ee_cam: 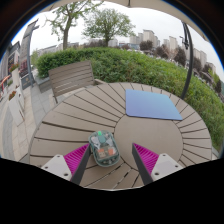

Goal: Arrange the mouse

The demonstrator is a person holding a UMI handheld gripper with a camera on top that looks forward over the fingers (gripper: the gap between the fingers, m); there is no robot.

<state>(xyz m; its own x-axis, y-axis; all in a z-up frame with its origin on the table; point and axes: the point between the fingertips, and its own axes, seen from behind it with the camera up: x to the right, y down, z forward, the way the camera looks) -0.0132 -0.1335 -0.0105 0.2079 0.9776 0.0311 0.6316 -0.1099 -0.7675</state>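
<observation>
Mouse (104, 148) sits on the round slatted table (70, 120), between my gripper (108, 159) fingers with gaps either side; fingers apart; blue mousepad (152, 104) beyond the mouse.

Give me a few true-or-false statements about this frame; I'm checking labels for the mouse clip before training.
1. The mouse lies between the gripper fingers. True.
2. The mouse sits on the blue mouse pad. False: it rests on the bare wooden table, nearer the gripper than the pad.
3. The table is round and made of slats. True.
4. The scene is indoors. False: a hedge, trees and buildings show beyond the table.
5. The gripper is clamped on the mouse. False: gaps show at both sides, so the gripper is open.
</observation>
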